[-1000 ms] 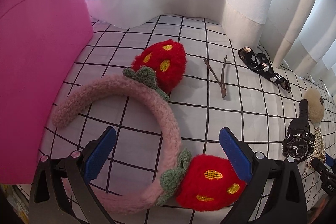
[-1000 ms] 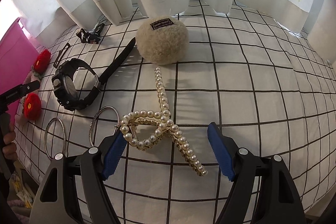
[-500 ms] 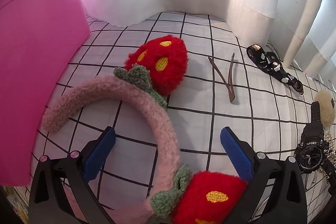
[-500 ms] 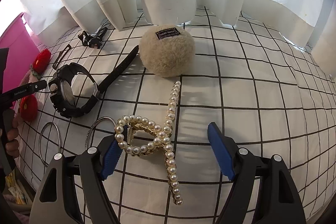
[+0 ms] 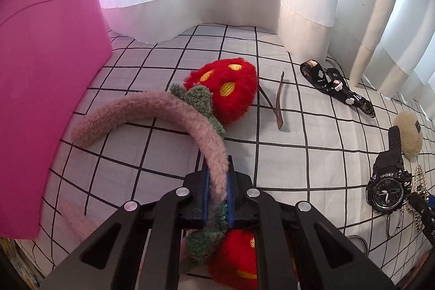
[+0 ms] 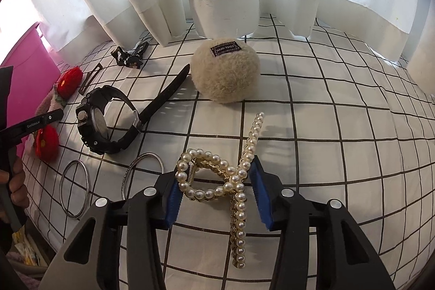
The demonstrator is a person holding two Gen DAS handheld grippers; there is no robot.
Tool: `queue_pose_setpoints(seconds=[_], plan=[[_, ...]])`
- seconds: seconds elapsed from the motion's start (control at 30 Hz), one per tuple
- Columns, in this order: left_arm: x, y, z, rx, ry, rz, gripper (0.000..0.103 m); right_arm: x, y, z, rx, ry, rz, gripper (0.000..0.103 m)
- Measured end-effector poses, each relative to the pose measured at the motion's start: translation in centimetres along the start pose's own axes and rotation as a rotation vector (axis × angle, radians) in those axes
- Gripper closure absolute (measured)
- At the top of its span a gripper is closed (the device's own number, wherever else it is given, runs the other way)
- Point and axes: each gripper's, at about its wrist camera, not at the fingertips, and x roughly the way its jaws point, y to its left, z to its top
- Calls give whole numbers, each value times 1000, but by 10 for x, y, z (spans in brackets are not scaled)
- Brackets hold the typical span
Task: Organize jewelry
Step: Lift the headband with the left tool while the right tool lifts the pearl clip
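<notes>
My left tool is clamped on the pink headband beside one strawberry, while my right tool is closing around the pearl hair claw on the checked bedsheet. Lifting well means pinching the claw's looped body, not its trailing pearl arm. Whether both pads already touch is hard to make out; the pink bin is cut off, its inside hidden.
</notes>
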Motion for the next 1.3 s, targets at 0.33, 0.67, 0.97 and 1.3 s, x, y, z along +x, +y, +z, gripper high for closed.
queue_pose_setpoints(seconds=[0.33, 0.67, 0.97, 1.3], plan=[[-33, 2, -2, -13, -40, -37, 95, -24, -12, -3, 64, -28, 29, 59], [-109, -15, 10, 6, -148, -107, 94, -72, 1, 19, 51, -101, 79, 59], [-183, -28, 29, 14, -273, -155, 94, -127, 34, 60, -37, -214, 130, 59], [-262, 2, 58, -6, -467, -132, 94, -167, 106, 113, -169, -324, 249, 59]])
